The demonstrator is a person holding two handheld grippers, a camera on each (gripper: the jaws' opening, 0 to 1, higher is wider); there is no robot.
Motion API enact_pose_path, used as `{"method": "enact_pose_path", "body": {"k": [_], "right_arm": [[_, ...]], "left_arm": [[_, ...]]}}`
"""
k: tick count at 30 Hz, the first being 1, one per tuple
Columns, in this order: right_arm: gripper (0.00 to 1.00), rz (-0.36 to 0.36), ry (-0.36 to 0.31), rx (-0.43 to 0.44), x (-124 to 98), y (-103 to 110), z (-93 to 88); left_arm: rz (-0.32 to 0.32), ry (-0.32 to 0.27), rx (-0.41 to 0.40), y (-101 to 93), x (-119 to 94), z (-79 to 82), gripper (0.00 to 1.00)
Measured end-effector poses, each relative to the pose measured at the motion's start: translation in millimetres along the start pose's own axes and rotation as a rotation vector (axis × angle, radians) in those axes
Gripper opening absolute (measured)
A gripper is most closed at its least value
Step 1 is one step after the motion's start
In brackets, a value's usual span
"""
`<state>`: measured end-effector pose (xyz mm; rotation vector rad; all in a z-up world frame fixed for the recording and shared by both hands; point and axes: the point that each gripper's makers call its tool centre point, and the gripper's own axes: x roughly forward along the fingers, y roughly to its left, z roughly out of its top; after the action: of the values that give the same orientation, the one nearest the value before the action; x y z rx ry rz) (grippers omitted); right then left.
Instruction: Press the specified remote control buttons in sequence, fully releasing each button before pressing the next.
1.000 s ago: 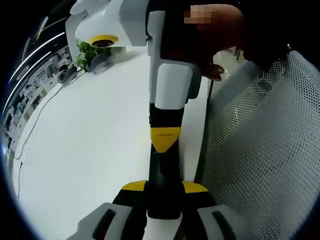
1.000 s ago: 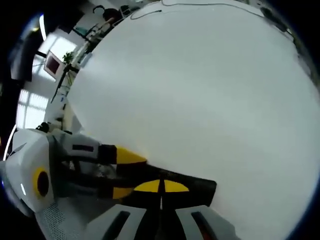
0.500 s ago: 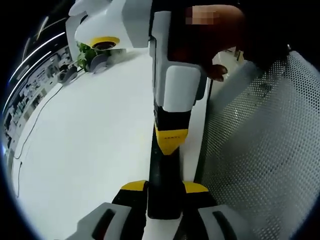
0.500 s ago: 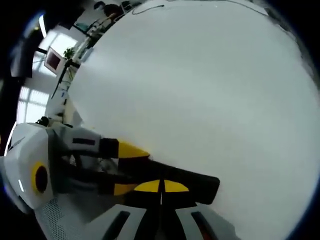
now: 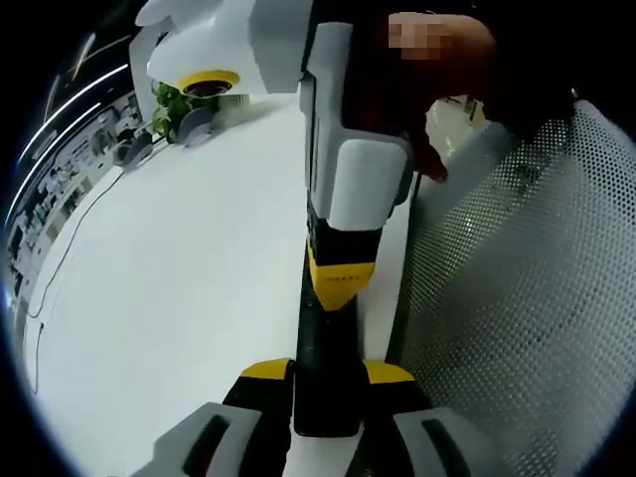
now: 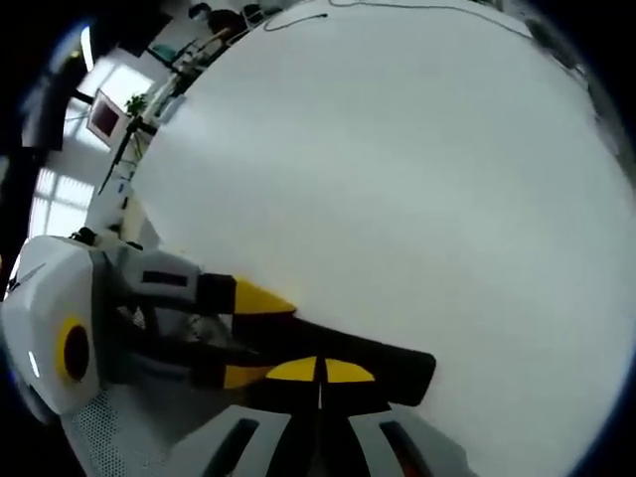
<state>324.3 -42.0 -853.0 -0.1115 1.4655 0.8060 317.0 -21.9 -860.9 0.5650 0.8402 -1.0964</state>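
The left gripper (image 5: 326, 383) clamps the near end of the black remote control (image 5: 324, 343), lying on the white table (image 5: 179, 288). The right gripper (image 5: 340, 283), jaws together, has slid nearer along the remote since a second ago.

The right gripper (image 6: 320, 383) has its yellow-tipped jaws closed together, their tips pressed onto a black remote control (image 6: 383, 363) that lies on the white table (image 6: 397, 189). The left gripper (image 6: 224, 338) comes in from the left with its yellow-tipped jaws clamped on the near left end of the remote control. A thin cable (image 6: 397, 8) lies along the far edge of the table. A window (image 6: 60, 204) shows far left.
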Motion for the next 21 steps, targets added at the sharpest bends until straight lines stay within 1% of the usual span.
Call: {"method": "enact_pose_path", "body": {"k": [6, 9, 13, 21], "right_arm": [[0.0, 0.042, 0.008, 0.046, -0.8, -2.0, 0.2], [0.0, 0.037, 0.006, 0.042, -0.5, -0.5, 0.0], [0.0, 0.033, 0.007, 0.036, -0.7, -0.1, -0.4], [0.0, 0.036, 0.011, 0.05, -2.4, 0.5, -1.5]], "left_arm": [[0.002, -0.002, -0.001, -0.2, -0.1, -0.3, 0.26], [0.009, 0.001, -0.002, -0.2, -0.4, -1.0, 0.26], [0.015, 0.022, -0.006, 0.6, -3.0, -5.1, 0.26], [0.017, 0.025, -0.012, -0.3, -4.1, -5.3, 0.25]]}}
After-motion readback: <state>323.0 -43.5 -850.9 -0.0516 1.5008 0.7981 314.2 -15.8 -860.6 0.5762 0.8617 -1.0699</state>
